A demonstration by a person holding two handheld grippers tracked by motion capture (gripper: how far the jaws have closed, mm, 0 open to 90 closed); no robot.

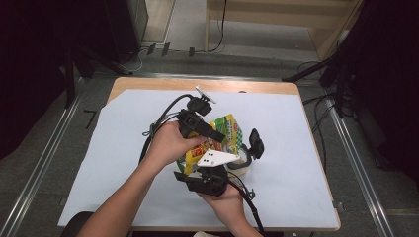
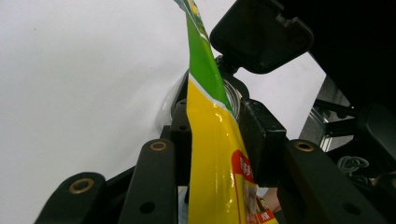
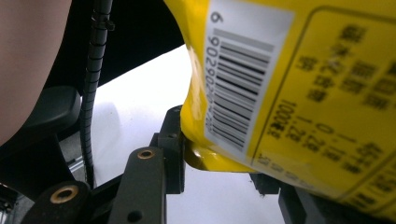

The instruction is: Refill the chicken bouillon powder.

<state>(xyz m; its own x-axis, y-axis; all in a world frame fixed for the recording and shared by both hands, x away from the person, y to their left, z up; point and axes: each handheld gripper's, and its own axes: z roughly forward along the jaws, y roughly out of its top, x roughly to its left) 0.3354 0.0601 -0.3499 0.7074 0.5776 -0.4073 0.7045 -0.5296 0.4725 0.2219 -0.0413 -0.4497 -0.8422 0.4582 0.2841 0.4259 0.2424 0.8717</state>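
Between both hand-held grippers — glossy, crinkled yellow-green packet (image 1: 223,136) — white sheet (image 1: 296,143) beneath

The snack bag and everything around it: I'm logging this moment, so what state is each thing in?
Snack bag: lifted off the table, held between both grippers, looks sealed.
Left hand-held gripper: shut on the bag's edge.
Right hand-held gripper: shut on the bag's barcode end.
Glass jar: on the white sheet under the bag, mostly hidden.
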